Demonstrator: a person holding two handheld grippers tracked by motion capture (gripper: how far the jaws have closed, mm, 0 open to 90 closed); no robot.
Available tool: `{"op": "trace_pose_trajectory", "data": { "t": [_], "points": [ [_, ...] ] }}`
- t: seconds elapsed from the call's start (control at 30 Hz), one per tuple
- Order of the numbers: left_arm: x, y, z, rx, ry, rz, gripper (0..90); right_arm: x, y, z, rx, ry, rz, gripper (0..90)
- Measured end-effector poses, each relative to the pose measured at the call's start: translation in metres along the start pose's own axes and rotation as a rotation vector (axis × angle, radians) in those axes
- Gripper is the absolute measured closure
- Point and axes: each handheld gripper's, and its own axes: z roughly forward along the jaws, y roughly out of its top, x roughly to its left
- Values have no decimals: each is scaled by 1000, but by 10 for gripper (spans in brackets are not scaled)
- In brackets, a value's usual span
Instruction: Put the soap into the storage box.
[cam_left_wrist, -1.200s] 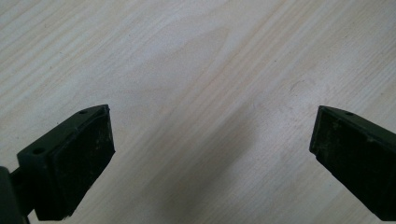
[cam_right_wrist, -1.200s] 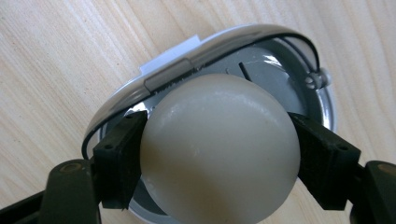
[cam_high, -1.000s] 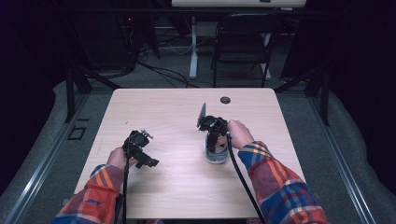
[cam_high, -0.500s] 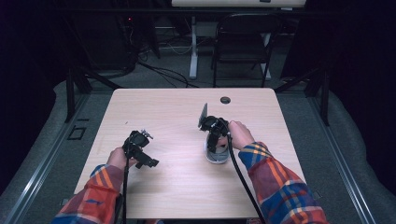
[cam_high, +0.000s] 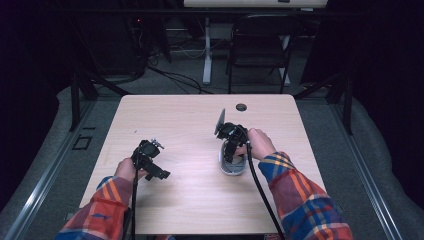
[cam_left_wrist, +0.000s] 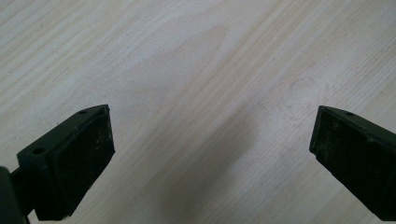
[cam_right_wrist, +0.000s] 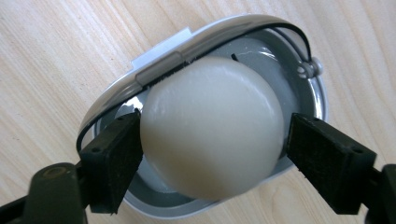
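Your right claw (cam_right_wrist: 212, 154) has just been opening around the white egg (cam_right_wrist: 212, 126) — its pads stand off it, so it rests in the grey dish (cam_right_wrist: 299, 88) — while your left claw (cam_left_wrist: 210, 158) waits wide over the tabletop (cam_left_wrist: 187, 70).

dish (cam_high: 231, 169) part hidden by right gripper (cam_high: 231, 156) | table hole (cam_high: 241, 107) too small

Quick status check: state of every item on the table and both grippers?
Soap: lying in the dish, between the right gripper's jaws.
Soap dish: open, flat on the table.
Right gripper: jaws have just been opening; a gap shows at the right pad, the left pad is at the soap's edge.
Left gripper: open, nothing between the jaws, over bare table.
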Motion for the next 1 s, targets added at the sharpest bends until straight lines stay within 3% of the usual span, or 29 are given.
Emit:
{"op": "trace_pose_trajectory", "data": {
  "t": [0.43,0.87,1.0],
  "points": [
    [0,0,0,-1,0,2,0,1,-22,-27,-79,-25,-4,129],
    [0,0,0,0,1,0,0,-13,-64,-42,-114,-63,62,27],
    [0,1,1,1,-1,1,0,-18,-82,-44,-100,-79,80,19]
  ]
}}
